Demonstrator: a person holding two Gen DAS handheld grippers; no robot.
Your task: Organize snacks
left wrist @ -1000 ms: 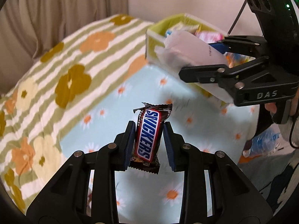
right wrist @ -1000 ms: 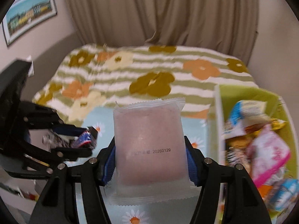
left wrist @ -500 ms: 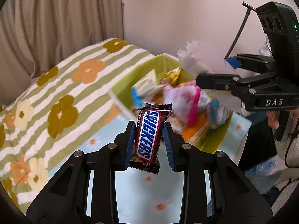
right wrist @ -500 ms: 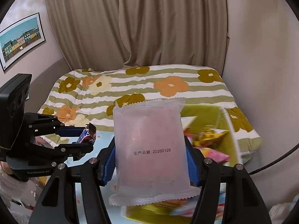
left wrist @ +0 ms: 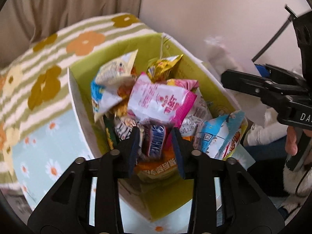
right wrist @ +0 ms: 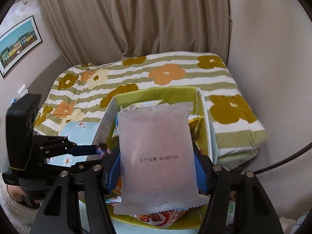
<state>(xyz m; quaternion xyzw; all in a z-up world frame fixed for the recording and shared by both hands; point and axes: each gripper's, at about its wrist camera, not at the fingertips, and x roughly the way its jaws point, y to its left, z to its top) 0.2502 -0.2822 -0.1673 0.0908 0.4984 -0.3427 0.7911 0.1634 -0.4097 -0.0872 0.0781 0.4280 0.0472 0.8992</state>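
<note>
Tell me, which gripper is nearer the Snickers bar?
Left. The left gripper straddles the Snickers bar over the green box; the right gripper, off to the side, holds a pink packet.

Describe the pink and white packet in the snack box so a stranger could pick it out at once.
Find the green-lined box standing on the flowered bedspread, crammed with wrappers. The pink and white packet lies on top of the pile near its middle, just beyond the Snickers bar at the left gripper. Its magenta edges and pink lettering on white distinguish it.
</note>
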